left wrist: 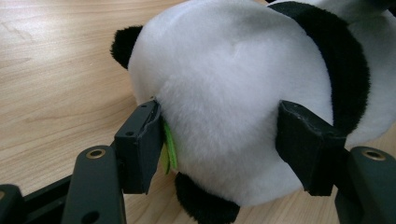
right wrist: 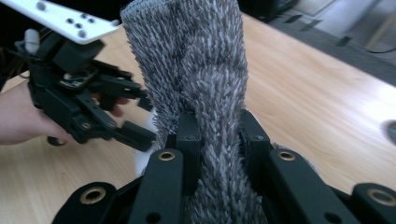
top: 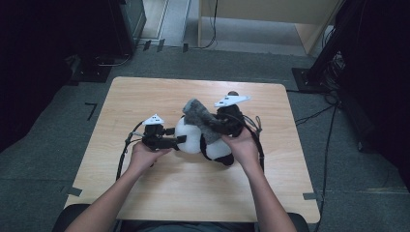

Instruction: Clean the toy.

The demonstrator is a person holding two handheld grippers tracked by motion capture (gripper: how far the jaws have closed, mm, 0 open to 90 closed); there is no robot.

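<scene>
my left tool (left wrist: 219,140) pinches the plush panda (left wrist: 243,88) on the tabletop (top: 159,92); my right tool (right wrist: 218,135) clamps grey furry cloth (right wrist: 205,70) draped over it. tugging could slip either grip.

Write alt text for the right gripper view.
The right gripper pinches a shaggy grey cloth that stands up between its black jaws above the wooden table. At left, a hand holds the left gripper.
</scene>
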